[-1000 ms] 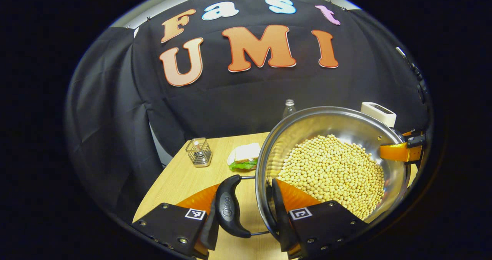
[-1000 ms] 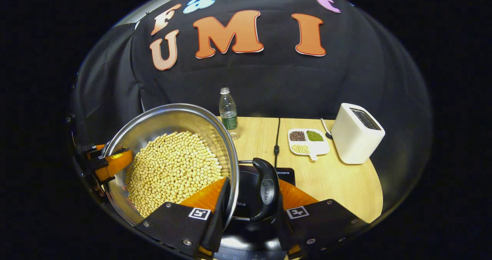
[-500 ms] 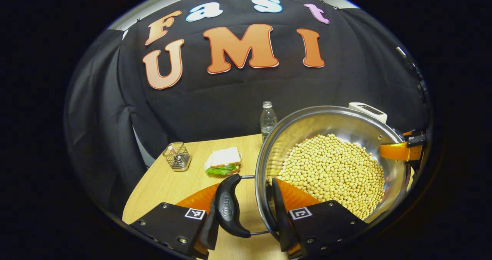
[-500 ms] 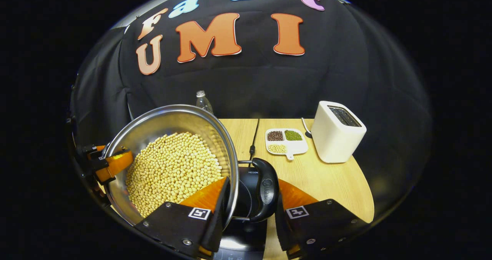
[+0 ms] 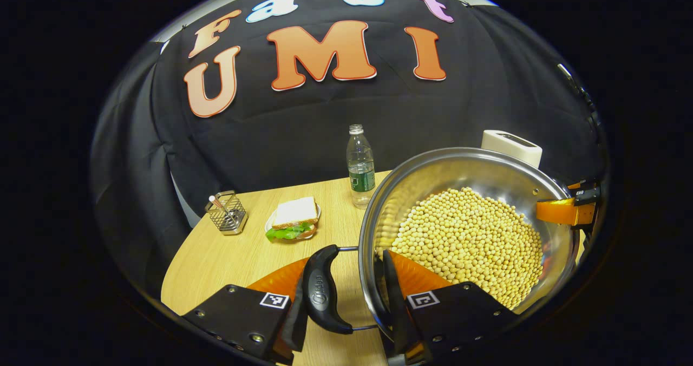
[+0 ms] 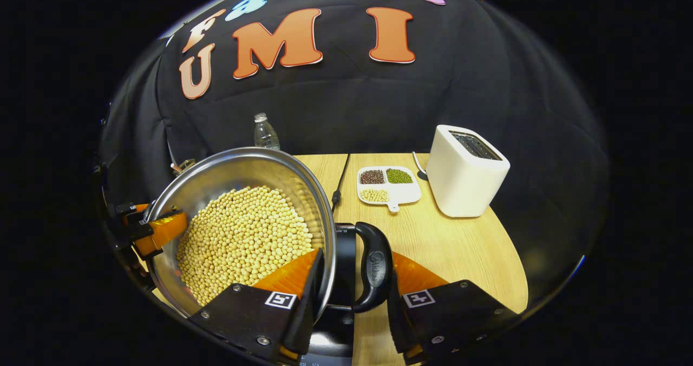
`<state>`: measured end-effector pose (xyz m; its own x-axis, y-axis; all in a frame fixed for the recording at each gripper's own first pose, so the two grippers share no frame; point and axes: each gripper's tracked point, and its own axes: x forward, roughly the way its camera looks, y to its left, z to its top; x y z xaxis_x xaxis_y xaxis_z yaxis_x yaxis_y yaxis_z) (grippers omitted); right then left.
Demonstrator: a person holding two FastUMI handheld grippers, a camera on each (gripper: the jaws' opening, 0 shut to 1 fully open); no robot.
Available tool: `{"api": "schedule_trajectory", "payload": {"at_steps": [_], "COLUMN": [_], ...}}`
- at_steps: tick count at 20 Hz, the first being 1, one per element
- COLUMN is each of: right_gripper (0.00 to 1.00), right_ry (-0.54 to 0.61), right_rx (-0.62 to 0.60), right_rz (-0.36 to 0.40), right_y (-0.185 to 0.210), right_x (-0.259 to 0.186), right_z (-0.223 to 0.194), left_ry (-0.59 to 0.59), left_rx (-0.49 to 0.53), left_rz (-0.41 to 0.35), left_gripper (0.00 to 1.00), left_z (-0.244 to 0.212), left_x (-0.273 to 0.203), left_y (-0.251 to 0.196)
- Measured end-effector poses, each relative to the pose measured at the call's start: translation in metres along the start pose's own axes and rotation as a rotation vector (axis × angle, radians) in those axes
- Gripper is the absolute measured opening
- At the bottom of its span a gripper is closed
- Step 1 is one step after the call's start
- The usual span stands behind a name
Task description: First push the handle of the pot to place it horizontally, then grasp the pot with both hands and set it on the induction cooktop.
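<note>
Right gripper view: both grippers [image 6: 352,295] clamp the pot [image 6: 238,230] by its handles, carried above the cooktop [image 6: 341,247]; lowering level comes next.

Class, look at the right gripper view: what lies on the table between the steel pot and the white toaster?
In the right gripper view, between the pot and the toaster lie a black power cord and a white divided dish of beans.
</note>
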<state>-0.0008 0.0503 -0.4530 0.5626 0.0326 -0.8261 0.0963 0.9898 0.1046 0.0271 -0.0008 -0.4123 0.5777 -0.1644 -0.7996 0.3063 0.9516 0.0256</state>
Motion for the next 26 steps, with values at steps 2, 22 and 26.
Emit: {"api": "schedule_trajectory", "payload": {"at_steps": [2, 22, 26], "right_gripper": [0.57, 0.64, 0.70], "right_ry": [0.011, 0.061, -0.070], "right_rx": [0.001, 0.013, -0.047], "right_rz": [-0.003, -0.023, -0.075], "right_y": [0.003, 0.036, 0.023], "right_x": [0.007, 0.071, 0.053], "right_z": [-0.001, 0.008, 0.042], "left_ry": [0.007, 0.092, -0.012], "left_rx": [0.004, 0.008, 0.262], "left_rz": [-0.004, -0.005, 0.074], "left_gripper": [0.61, 0.68, 0.73], "left_z": [0.001, 0.011, 0.024], "left_x": [0.005, 0.039, 0.032], "left_y": [-0.002, 0.005, -0.020]}}
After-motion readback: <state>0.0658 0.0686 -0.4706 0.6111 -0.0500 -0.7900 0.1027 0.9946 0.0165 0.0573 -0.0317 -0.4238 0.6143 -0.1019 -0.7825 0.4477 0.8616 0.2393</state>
